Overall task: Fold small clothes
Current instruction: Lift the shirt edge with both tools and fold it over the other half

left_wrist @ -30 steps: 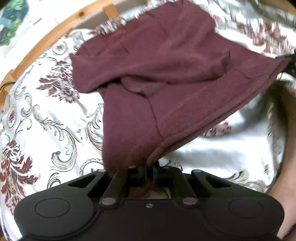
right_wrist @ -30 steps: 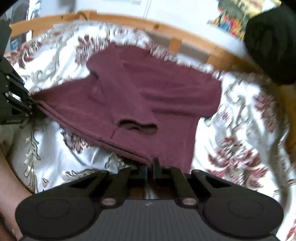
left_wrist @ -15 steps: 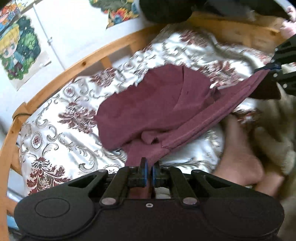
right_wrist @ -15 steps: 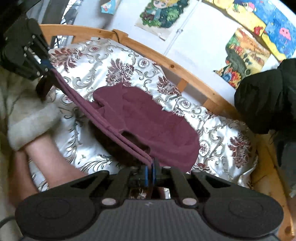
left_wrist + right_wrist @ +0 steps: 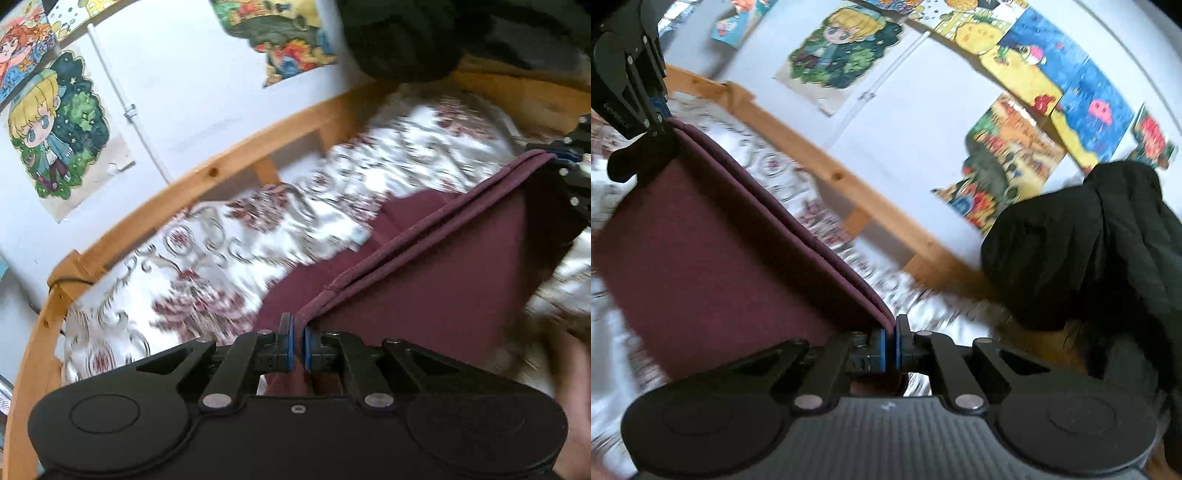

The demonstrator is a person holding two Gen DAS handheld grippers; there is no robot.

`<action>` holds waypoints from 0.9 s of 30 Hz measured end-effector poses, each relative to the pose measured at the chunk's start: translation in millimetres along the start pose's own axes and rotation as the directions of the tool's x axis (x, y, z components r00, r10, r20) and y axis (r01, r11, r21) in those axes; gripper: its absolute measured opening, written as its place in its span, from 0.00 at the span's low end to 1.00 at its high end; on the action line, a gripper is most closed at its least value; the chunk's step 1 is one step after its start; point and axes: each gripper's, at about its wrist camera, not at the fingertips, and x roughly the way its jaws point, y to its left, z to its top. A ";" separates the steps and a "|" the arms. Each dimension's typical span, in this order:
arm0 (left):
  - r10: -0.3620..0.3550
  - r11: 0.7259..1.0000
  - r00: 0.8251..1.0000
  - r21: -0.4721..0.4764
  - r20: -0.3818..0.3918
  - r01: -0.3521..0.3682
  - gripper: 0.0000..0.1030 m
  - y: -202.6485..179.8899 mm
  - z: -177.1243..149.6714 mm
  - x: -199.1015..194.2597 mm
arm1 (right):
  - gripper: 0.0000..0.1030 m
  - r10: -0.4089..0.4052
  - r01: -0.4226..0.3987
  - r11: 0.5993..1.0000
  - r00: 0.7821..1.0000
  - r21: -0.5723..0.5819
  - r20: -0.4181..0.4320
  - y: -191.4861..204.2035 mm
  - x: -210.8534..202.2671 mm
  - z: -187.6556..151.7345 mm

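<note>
A maroon garment [image 5: 443,280] hangs stretched between my two grippers above the bed, its doubled hem pulled taut. My left gripper [image 5: 298,339] is shut on one corner of the hem. My right gripper [image 5: 890,343] is shut on the other corner; the maroon garment [image 5: 701,251] hangs down to its left. The right gripper shows in the left wrist view [image 5: 565,155] at the far right, and the left gripper shows in the right wrist view [image 5: 639,110] at the top left. The garment's lower part is hidden.
The bed has a white and maroon floral cover [image 5: 207,258] and a curved wooden rail [image 5: 221,173]. A black garment [image 5: 1089,240] hangs at the right. Drawings [image 5: 842,48] are stuck on the white wall behind.
Both grippers have lifted the garment up off the bed cover. The hem is now raised and taut, and the views have tilted up toward the wall.
</note>
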 end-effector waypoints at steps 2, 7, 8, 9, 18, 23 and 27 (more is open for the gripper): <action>0.036 0.999 0.998 -0.037 0.050 -0.034 0.06 8.5 6.9 27.9 | 0.06 -0.061 0.061 0.998 0.997 -0.004 0.049 8.9 31.0 -3.6; 0.088 0.992 0.994 -0.098 0.071 -0.081 0.06 13.1 14.8 106.5 | 0.06 -0.112 0.115 0.993 0.990 -0.030 0.085 35.2 105.3 -27.1; 0.095 0.992 0.993 -0.096 0.070 -0.088 0.06 12.6 14.3 122.4 | 0.06 -0.114 0.119 0.991 0.990 -0.060 0.086 40.0 117.1 -31.6; 0.102 0.991 0.993 -0.091 0.066 -0.096 0.05 11.1 12.1 136.5 | 0.06 -0.116 0.124 0.989 0.989 -0.082 0.090 43.9 129.0 -36.0; 0.089 0.978 0.994 -0.181 -0.057 -0.098 0.05 13.2 -6.0 226.3 | 0.13 -0.084 0.085 0.994 0.996 -0.074 0.022 61.8 194.6 -46.5; 0.031 0.974 0.994 -0.222 -0.104 -0.053 0.06 15.4 -20.6 245.2 | 0.50 -0.024 0.026 0.999 0.997 0.033 -0.071 45.1 202.3 -50.1; 0.007 0.962 0.993 -0.272 -0.114 -0.038 0.27 23.9 -22.9 245.4 | 0.91 0.035 -0.016 0.978 0.995 0.209 -0.090 18.0 198.5 -46.9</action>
